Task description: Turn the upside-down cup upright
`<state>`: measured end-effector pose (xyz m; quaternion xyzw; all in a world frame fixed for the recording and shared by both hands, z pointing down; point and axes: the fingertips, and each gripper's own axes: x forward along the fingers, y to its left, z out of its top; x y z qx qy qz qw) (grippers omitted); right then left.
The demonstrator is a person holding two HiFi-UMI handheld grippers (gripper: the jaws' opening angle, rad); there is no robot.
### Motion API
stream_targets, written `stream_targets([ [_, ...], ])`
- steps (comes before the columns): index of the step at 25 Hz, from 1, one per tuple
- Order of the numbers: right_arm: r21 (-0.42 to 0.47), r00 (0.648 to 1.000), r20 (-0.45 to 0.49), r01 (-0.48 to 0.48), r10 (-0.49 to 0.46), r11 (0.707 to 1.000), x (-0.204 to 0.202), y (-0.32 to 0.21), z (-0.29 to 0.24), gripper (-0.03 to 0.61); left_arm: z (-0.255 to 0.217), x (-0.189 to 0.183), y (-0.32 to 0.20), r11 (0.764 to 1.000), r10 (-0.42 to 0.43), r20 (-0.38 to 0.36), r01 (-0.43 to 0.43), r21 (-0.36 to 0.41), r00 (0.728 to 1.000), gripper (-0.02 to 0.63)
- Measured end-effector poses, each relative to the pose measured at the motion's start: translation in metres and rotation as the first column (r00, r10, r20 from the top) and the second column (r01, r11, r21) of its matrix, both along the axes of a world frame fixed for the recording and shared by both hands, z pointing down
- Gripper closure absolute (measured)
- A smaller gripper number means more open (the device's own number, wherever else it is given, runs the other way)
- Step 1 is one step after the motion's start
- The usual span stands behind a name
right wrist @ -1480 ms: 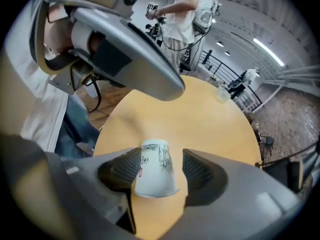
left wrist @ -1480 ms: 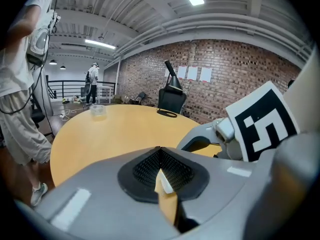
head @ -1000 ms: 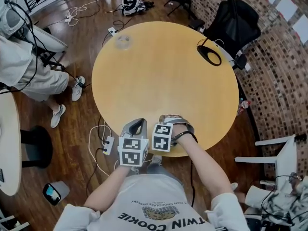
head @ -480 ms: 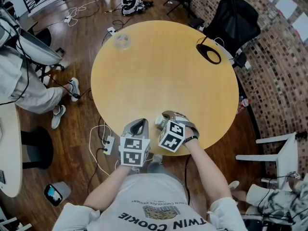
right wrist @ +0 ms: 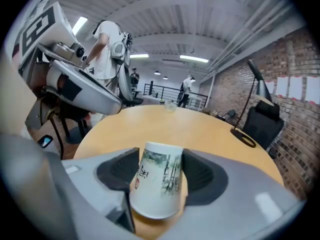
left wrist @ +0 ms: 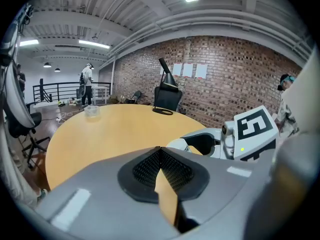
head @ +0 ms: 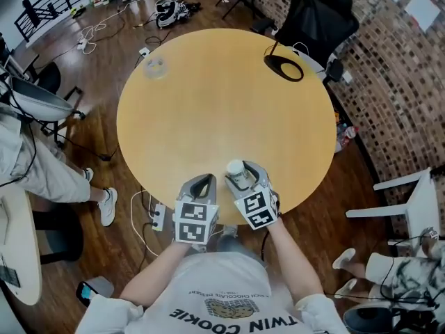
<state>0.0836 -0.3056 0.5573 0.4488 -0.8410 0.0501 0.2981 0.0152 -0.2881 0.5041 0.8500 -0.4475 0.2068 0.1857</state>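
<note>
Nearest us, at the near edge of the round table (head: 222, 103), our right gripper (right wrist: 159, 159) has its jaws spread to cup width, one pad pressed on each side of the paper cup (right wrist: 157, 184). The cup stands mouth down and base up, leaning a little. We cannot tell whether its rim touches the table. Just to the left, our left gripper (left wrist: 161, 156) has its jaws closed tip to tip with nothing between them.

A second ago we saw no cup at the right jaws from above. Half a second ago a pale part of it showed at the gripper's left. Now its round white base faces up between the jaws.

The head view gives only that white disc, while the right gripper view shows the ink drawing on the cup's side. At the far left edge sits a small glass (head: 154, 66), and at the far right edge a black ring (head: 283, 68).
</note>
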Motion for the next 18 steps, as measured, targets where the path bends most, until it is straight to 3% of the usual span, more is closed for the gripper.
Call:
stream_targets([
  [3,0.071,0.994,0.090,-0.074,0.067,0.995,0.005,0.004,0.002,0.305,-0.001,0.012,0.003,1.000,0.026,0.015,-0.026,-0.002,1.000,0.607],
  [7,0.102,0.980,0.147,-0.150,0.134,0.984,0.015,0.010,0.003,0.305,-0.002,0.025,0.003,0.999,0.049,0.024,-0.049,0.002,0.999,0.607],
  [18,0.046,0.964,0.170,-0.214,0.203,0.976,0.027,0.023,0.014,0.305,0.004,0.031,0.011,0.998,0.061,0.024,-0.061,-0.002,0.998,0.607],
])
